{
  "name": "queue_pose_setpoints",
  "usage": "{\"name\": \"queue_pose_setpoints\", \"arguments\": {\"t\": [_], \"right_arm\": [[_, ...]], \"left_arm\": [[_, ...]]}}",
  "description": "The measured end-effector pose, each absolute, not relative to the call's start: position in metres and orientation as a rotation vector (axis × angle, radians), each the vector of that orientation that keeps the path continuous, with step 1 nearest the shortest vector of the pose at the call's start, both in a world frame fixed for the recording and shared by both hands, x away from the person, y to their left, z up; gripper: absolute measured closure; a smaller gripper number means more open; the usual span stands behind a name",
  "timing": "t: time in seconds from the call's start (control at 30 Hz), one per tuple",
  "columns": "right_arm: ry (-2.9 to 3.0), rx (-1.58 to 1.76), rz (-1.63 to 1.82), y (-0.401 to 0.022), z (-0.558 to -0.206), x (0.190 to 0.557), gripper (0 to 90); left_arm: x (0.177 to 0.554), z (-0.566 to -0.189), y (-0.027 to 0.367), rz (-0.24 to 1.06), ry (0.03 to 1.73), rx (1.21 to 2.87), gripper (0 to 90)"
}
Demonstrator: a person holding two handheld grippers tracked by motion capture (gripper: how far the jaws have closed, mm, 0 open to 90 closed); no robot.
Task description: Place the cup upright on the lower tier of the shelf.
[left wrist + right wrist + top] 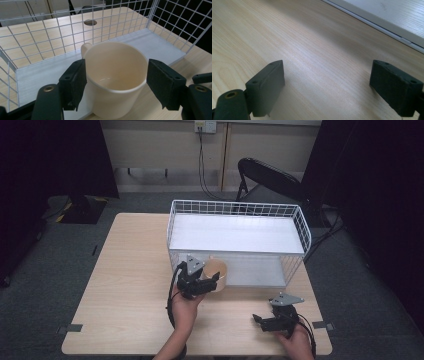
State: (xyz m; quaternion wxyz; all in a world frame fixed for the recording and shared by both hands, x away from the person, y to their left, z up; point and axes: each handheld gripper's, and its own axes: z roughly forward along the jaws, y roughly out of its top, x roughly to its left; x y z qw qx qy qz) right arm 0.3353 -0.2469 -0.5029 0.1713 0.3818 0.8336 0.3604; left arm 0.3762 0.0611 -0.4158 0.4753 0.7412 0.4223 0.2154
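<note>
Tabletop [130, 285]: sound, bare wood. White wire basket [300, 227] stands toward the far edge. Cream cup [115, 77] sits upright at the basket's near open side, on its white floor. Left tool [209, 282] straddles the cup, pads parted and clear of its wall. Right tool [334, 87] gapes wide, empty. Recommended: draw the left tool straight back, avoiding the rim

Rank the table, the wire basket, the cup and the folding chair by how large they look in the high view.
1. table
2. wire basket
3. folding chair, though it stands farther off and partly behind the basket, so unsure
4. cup, clearly smallest
</note>
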Motion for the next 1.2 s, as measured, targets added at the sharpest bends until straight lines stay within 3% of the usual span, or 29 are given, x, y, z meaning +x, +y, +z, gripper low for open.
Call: {"name": "queue_pose_setpoints", "arguments": {"t": [0.4,0.63,1.2], "right_arm": [[2.367,1.084,1.023,-0.247,-0.503,0.335,12.0],[2.367,1.085,1.023,-0.247,-0.503,0.335,12.0],[2.366,1.085,1.023,-0.247,-0.503,0.335,12.0]], "left_arm": [[0.375,-0.431,0.054,0.58,1.06,1.846,27.2],[0.378,-0.433,0.051,0.589,1.086,1.827,28.8],[0.382,-0.441,0.052,0.559,1.127,1.818,42.7]]}}
